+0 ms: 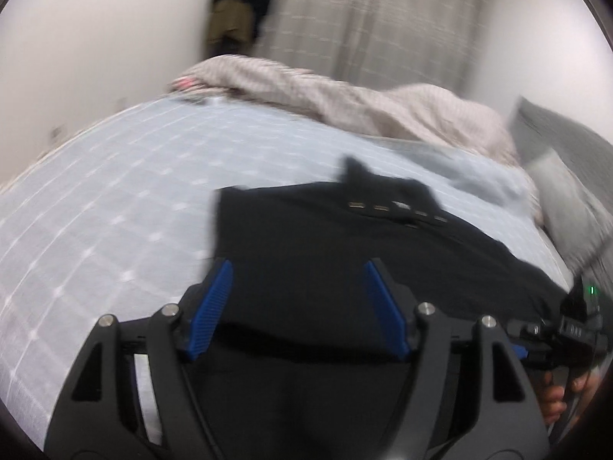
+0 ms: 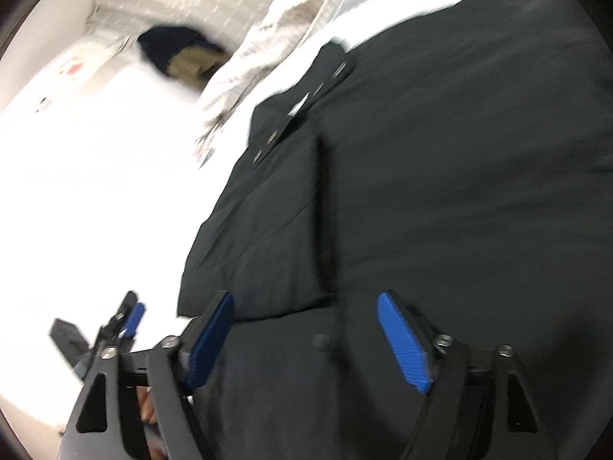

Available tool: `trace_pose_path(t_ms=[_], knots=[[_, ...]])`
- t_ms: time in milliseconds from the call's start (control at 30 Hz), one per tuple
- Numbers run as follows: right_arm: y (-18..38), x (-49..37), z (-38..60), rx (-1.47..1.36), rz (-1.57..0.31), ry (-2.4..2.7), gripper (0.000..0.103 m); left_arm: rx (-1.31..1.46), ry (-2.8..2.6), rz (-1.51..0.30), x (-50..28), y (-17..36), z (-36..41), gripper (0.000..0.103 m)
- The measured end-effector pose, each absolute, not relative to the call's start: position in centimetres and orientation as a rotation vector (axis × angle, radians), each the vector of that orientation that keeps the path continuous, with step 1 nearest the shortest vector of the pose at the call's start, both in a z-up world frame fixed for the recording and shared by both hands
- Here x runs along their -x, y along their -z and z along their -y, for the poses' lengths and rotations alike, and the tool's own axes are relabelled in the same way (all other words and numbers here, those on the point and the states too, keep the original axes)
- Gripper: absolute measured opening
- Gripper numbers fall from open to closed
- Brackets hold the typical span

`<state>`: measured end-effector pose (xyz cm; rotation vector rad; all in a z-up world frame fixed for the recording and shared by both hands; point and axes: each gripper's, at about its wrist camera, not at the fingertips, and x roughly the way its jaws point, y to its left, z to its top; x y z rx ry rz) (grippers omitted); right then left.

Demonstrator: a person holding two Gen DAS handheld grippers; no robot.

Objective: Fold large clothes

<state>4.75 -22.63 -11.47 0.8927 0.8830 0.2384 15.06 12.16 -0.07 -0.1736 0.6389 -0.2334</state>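
On the bed with its pale quilted grid cover lies a smooth black garment; left gripper and right gripper hover, ribbed blue jaws spread.

The black garment is seen as matt woven cloth, smooth, with a row of small shiny metal snaps toward 12 o'clock of the left gripper. The same cloth is shown in the right wrist view, dull and lightly creased. The left gripper's pads are made of ribbed blue rubber-like material, set in matt black plastic arms fixed with bright metal bolts. The right gripper is built alike, its pads finely textured. The bed sheet is pale blue cloth with a woven white grid. At 12 o'clock, a striped, rumpled fabric duvet is seen, and a grey textile pillow at 2 o'clock.
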Motion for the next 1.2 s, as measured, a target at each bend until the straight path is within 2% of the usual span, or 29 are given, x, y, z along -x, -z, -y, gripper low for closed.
trace_pose_path(t_ms=[33,100,133,200,300,467,533,567,633,667,767,833,867,900,933,967,1000,1033,1067,1100,1200], knots=[[11.8,-5.3,22.1,-0.885,-0.895,-0.254,0.065,0.214,0.217,-0.646,-15.4,0.6,-13.5,0.068],[12.7,-7.0,20.5,-0.821,-0.926,-0.243,0.050,0.267,0.199,-0.678,-16.3,1.8,-14.8,0.056],[13.0,-7.5,20.2,-0.798,-0.932,-0.227,0.046,0.297,0.190,-0.692,-16.6,2.2,-15.5,0.053],[13.3,-8.2,19.5,-0.752,-0.918,-0.176,0.014,0.323,0.190,-0.695,-16.9,2.7,-16.0,0.046],[11.7,-8.1,18.8,-0.691,-0.838,-0.153,0.010,0.316,0.211,-0.710,-17.1,3.1,-15.8,0.037],[7.3,-6.2,18.0,-0.531,-0.675,-0.081,0.010,0.246,0.270,-0.736,-17.4,4.1,-13.8,0.035],[7.4,-6.0,18.1,-0.468,-0.682,-0.006,0.010,0.176,0.220,-0.812,-18.1,5.7,-12.7,0.034],[8.1,-6.1,18.1,-0.420,-0.716,0.033,0.010,0.127,0.170,-0.892,-18.8,7.0,-12.1,0.030],[9.9,-6.5,18.4,-0.401,-0.789,0.063,0.010,0.103,0.126,-0.977,-19.5,8.9,-11.7,0.029],[10.9,-6.7,18.6,-0.408,-0.824,0.060,0.010,0.110,0.124,-0.966,-19.4,8.8,-11.7,0.029],[12.0,-6.6,18.8,-0.390,-0.859,0.061,0.013,0.114,0.118,-0.969,-19.2,7.8,-11.5,0.029],[11.5,-6.3,19.1,-0.395,-0.869,0.071,0.016,0.153,0.119,-0.962,-18.7,7.1,-11.7,0.033],[11.0,-5.8,19.5,-0.411,-0.862,0.066,0.017,0.172,0.123,-0.966,-18.4,6.8,-11.8,0.044],[10.4,-5.4,20.1,-0.435,-0.849,0.062,0.018,0.191,0.130,-0.965,-18.1,6.5,-11.9,0.059],[9.8,-4.9,20.9,-0.461,-0.836,0.072,0.020,0.209,0.135,-0.944,-17.6,5.8,-11.9,0.066],[9.2,-4.5,21.5,-0.477,-0.828,0.085,0.028,0.215,0.131,-0.923,-17.2,5.5,-12.0,0.078],[8.8,-3.7,22.8,-0.509,-0.815,0.108,0.038,0.214,0.128,-0.908,-16.8,5.3,-11.9,0.085],[8.5,-3.2,24.1,-0.535,-0.803,0.121,0.048,0.203,0.124,-0.894,-16.3,4.7,-11.6,0.087],[8.2,-2.9,25.0,-0.556,-0.791,0.135,0.071,0.188,0.118,-0.898,-16.2,4.4,-11.4,0.092],[7.9,-1.9,26.5,-0.585,-0.766,0.166,0.080,0.168,0.109,-0.912,-16.1,4.2,-11.1,0.098],[7.3,-0.4,31.0,-0.638,-0.717,0.260,0.080,0.140,0.078,-0.950,-15.5,4.0,-10.4,0.101]])
